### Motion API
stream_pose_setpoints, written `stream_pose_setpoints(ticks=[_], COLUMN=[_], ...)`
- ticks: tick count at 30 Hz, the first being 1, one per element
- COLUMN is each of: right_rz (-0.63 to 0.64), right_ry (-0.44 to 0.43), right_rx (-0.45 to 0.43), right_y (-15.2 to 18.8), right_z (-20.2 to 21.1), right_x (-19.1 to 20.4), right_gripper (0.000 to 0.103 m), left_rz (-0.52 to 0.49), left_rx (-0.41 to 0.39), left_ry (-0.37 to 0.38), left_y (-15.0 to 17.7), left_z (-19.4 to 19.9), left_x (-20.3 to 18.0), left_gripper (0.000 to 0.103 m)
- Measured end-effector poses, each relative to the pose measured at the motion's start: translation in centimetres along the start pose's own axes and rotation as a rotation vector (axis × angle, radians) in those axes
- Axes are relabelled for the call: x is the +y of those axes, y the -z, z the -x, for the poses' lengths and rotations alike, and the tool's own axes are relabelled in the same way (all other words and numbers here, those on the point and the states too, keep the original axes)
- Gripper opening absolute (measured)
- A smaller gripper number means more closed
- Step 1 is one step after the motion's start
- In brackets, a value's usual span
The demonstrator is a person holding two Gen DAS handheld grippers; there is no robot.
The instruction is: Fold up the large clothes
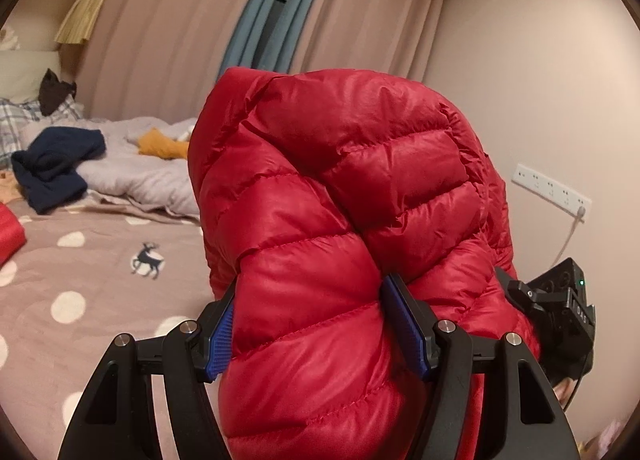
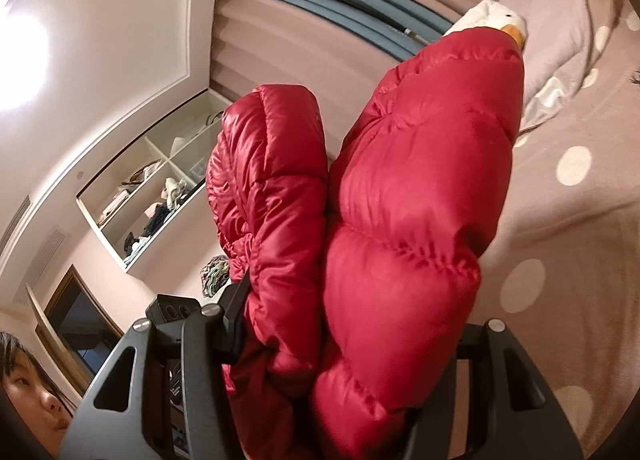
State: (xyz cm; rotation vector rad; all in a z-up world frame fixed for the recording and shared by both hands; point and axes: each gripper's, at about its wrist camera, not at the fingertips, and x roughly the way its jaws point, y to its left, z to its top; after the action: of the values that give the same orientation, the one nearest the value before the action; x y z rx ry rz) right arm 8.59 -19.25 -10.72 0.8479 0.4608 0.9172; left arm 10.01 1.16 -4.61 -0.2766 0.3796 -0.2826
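A red quilted down jacket (image 1: 344, 196) fills the middle of the left wrist view, bunched up and held in the air above the bed. My left gripper (image 1: 308, 300) is shut on a thick fold of it, blue pads pressed on both sides. The other gripper's body (image 1: 560, 312) shows behind the jacket at the right. In the right wrist view the same jacket (image 2: 400, 228) hangs in two puffy lobes. My right gripper (image 2: 352, 324) is shut on it; its right finger is hidden by the fabric.
The bed (image 1: 80, 260) has a pink polka-dot sheet with a deer print. A navy garment (image 1: 56, 164), a yellow garment (image 1: 160, 144) and a grey duvet (image 1: 136, 176) lie on it. A plush goose (image 2: 496, 18) and pillow (image 2: 560, 32) lie at the bed's head. A wall socket (image 1: 552, 188) is at the right.
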Motion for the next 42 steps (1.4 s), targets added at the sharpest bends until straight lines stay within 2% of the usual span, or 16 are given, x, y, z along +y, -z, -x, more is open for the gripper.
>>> stream_pose_setpoints(ticks=[7, 12, 17, 20, 23, 27, 30, 31, 32, 34, 36, 40, 42], right_rz=[0.027, 0.102, 0.134, 0.103, 0.056, -0.029, -0.09, -0.118, -0.144, -0.187, -0.192, -0.078, -0.002], right_ry=[0.002, 0.033, 0.061, 0.101, 0.176, 0.272, 0.388, 0.453, 0.468, 0.444, 0.473, 0.621, 0.689], right_rx=[0.039, 0.079, 0.096, 0.114, 0.137, 0.174, 0.216, 0.232, 0.239, 0.227, 0.223, 0.246, 0.248], right_y=[-0.3, -1.0, -2.5, -3.1, -3.4, -3.3, -2.5, -2.1, -1.8, -1.7, -1.8, -1.6, -1.7], right_z=[-3.6, -6.1, -9.3, -10.8, -12.3, -13.6, -14.0, -14.0, -13.7, -13.0, -12.5, -12.4, -12.6], right_x=[1.8, 3.5, 2.7, -0.2, -3.6, -8.4, -12.1, -13.6, -14.4, -15.3, -15.2, -12.6, -10.7], right_gripper=[0.053, 0.053, 0.053, 0.053, 0.054, 0.054, 0.057, 0.058, 0.059, 0.066, 0.073, 0.084, 0.086], left_rz=[0.033, 0.0, 0.03, 0.067, 0.064, 0.055, 0.03, 0.023, 0.016, 0.011, 0.012, 0.028, 0.021], left_rx=[-0.033, -0.082, -0.075, -0.034, 0.027, 0.154, 0.286, 0.29, 0.29, 0.28, 0.276, 0.283, 0.272], left_ry=[-0.048, -0.092, -0.095, -0.094, -0.114, -0.156, -0.212, -0.218, -0.218, -0.215, -0.212, -0.263, -0.303], left_y=[-1.7, -3.0, -3.3, -2.8, -1.8, 0.6, 3.4, 3.8, 4.1, 4.1, 4.0, 3.9, 3.5], left_z=[1.5, 1.7, -1.3, -4.8, -8.1, -12.8, -16.5, -16.7, -16.8, -16.2, -15.9, -16.1, -15.4], left_x=[2.4, 3.4, 6.4, 8.7, 9.7, 10.4, 11.2, 11.1, 11.0, 10.6, 10.5, 10.5, 10.0], left_gripper=[0.067, 0.067, 0.067, 0.067, 0.067, 0.067, 0.063, 0.062, 0.062, 0.062, 0.062, 0.062, 0.062])
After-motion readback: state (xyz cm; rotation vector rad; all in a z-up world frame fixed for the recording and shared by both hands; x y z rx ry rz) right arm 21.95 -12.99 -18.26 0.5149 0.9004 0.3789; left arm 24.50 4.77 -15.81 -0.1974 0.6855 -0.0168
